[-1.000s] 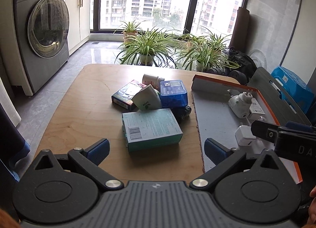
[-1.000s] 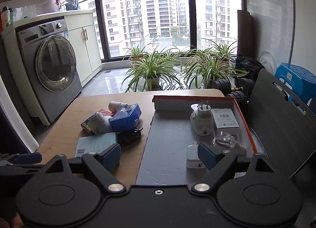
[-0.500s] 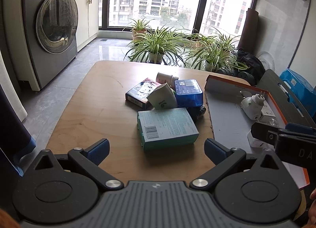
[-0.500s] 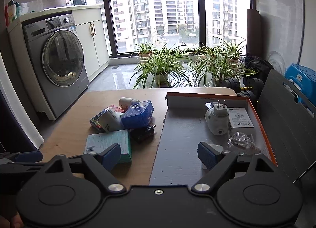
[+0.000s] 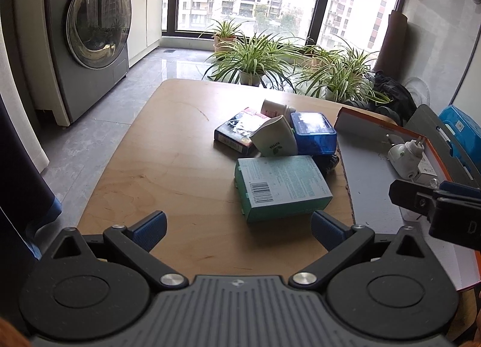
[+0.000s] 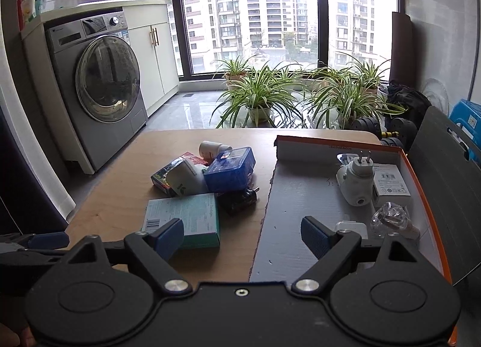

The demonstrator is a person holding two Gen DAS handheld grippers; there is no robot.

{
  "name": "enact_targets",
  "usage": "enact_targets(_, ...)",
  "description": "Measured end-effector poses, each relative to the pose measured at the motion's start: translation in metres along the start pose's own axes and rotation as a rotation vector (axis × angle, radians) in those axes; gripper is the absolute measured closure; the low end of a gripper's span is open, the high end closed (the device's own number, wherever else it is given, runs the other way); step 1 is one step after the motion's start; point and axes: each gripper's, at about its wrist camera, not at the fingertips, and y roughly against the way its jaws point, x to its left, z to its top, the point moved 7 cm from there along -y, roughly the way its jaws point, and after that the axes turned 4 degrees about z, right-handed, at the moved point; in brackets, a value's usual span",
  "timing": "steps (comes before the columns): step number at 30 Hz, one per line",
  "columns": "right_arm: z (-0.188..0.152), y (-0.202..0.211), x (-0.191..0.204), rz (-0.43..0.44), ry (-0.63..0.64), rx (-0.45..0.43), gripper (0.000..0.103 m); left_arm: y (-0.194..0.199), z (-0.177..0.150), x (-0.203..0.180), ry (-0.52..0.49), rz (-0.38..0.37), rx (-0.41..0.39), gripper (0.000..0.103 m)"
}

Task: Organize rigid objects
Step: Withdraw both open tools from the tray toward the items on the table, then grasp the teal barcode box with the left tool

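Note:
A pile sits mid-table: a teal box at the front, a blue plastic case, a white cup on its side, a dark card box, a white bottle and a black plug. To the right an orange-rimmed box lid holds a white plug device, a white carton, a white charger and a clear bulb. My left gripper is open, just short of the teal box. My right gripper is open over the lid's near edge.
The wooden table has bare room at its left and front. A washing machine stands far left, potted plants by the window, a grey chair back and blue stool at right.
Both grippers swung left and pulled back a little, so the pile and lid slid rightward in each view. Nothing on the table moved; both stay open.

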Motion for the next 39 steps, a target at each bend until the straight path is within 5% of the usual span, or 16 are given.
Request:
enact_targets(16,-0.008,-0.021,-0.021,-0.018,-0.046,0.039,0.003,-0.028,0.013,0.005,-0.010,-0.013,0.002,0.000)
enact_targets(27,-0.011,-0.025,-0.052,-0.058,-0.085,0.038,0.003,-0.063,0.028,-0.050,-0.050,-0.097,0.027,0.000)
enact_targets(39,-0.017,-0.032,-0.071,-0.058,-0.129,0.044,0.003,-0.082,0.023,-0.070,-0.131,0.083,-0.001,0.000)
